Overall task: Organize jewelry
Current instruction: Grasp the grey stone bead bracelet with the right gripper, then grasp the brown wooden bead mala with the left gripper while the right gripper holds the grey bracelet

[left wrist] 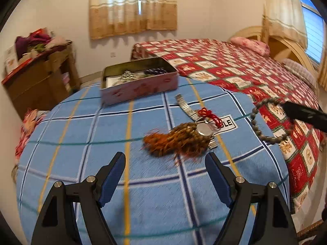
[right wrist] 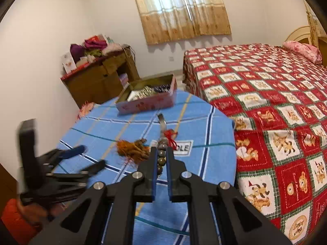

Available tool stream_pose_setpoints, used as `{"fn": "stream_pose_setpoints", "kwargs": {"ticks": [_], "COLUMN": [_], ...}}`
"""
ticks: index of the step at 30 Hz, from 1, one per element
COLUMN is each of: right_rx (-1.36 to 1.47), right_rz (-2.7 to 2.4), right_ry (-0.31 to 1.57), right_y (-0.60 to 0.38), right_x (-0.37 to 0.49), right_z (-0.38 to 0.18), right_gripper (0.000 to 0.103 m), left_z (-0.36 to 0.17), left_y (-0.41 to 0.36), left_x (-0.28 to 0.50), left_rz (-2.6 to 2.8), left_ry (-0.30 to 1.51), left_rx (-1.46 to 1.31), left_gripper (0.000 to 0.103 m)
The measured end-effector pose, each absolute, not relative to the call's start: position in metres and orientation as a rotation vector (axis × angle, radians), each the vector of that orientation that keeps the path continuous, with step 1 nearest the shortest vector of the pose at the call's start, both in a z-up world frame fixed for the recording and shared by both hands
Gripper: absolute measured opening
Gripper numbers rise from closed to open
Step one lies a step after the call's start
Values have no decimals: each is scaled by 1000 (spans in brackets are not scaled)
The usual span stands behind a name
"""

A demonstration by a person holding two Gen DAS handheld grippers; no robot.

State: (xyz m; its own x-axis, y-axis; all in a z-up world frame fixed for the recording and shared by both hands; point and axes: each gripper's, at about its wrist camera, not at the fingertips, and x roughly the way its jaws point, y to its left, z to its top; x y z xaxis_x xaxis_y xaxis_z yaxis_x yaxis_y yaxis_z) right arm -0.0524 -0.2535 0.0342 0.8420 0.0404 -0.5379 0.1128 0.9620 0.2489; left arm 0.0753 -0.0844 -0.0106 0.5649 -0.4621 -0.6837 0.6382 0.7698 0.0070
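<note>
Blue-padded fingers of my left gripper [left wrist: 165, 163] are standing wide apart over the blue checked cloth [left wrist: 81, 163], gripping nothing. My right gripper [right wrist: 162, 153] is clamping a grey bead bracelet [left wrist: 263, 122], which is hanging clear of the cloth near its right edge. A tasselled bead string [left wrist: 175, 140], a metal watch [left wrist: 203, 129] and a red cord [left wrist: 210, 116] are lying mid-cloth, partly covering a white label reading "OLE" [left wrist: 229, 123]. The pink tin [left wrist: 141, 83] is sitting open at the far edge.
</note>
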Motion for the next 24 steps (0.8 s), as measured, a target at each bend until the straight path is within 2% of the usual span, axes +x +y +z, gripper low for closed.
{"fn": "stream_pose_setpoints", "kwargs": {"ticks": [7,16,17,19,23,24], "right_rx": [305,339,340,343,349,352], "right_rz": [-36,-32,-33,-31,-26,-23], "right_ry": [565,584,584,587,583,583], "right_y": [-263,-270,-269,-269,-265,-264], "right_x": [-54,-48,-48,-47,-47,-47], "right_z": [32,25,24,24,24,24], "right_gripper": [11,11,11,11,11,11], "left_z": [-21,-48,-48,-46,-41,-39], "left_y": [-122,-131,-130,-127,-114,-111], "left_x": [101,123,123,120,116,115], "left_rz": [-716,-679,-680,-677,-701,-711], "left_ry": [752,832,831,824,816,811], "left_rx": [297,275,273,280,239,228], "left_gripper": [80,79,77,63,45,32]}}
